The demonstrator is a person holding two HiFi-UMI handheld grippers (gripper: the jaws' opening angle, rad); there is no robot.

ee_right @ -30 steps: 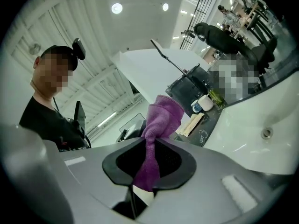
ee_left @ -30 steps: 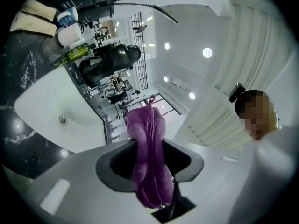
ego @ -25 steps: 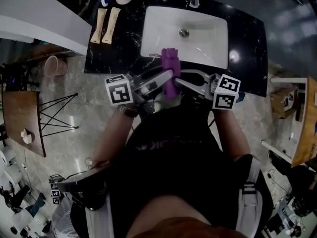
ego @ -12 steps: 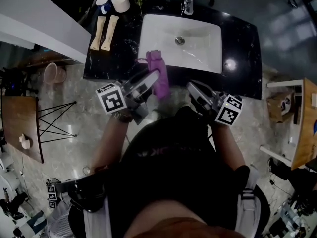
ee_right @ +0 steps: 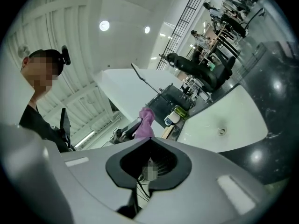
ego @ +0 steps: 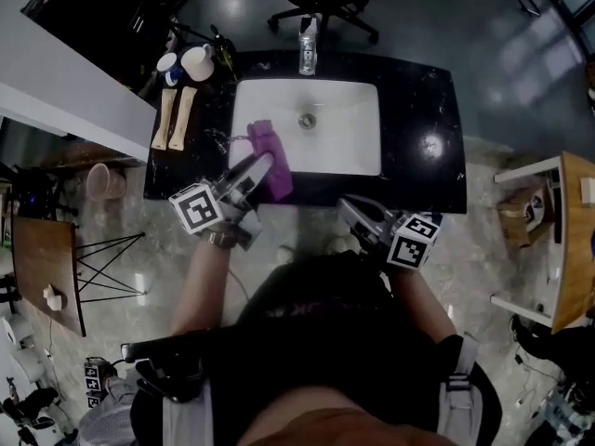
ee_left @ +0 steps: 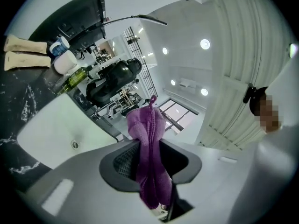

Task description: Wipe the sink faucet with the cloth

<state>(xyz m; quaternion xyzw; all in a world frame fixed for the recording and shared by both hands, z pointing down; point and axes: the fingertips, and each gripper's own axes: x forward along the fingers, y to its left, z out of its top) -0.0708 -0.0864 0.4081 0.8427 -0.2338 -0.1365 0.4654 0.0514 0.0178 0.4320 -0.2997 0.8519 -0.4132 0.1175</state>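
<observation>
My left gripper (ego: 263, 163) has its two fingers pressed on the purple cloth (ego: 270, 158), which fills the gap between them. In my left gripper view the cloth (ee_left: 148, 139) stands up out of my fingers, with a little loop at the top. Its other end hangs down under them.

From above, the cloth is a long strip. It points away from me toward the back of the sink (ego: 358, 161) and leans a bit left. It is over the front left part of the white bowl. The faucet (ego: 308, 40) is at the far side, well apart from the cloth.

My right gripper (ego: 346, 204) is by the front of the black counter (ego: 423, 137). Its fingers are a little apart with nothing between them.

A second ago both my grippers were close together at the cloth, in front of the middle of the sink. Now only my left one has it, and my right one has moved off to the right.
</observation>
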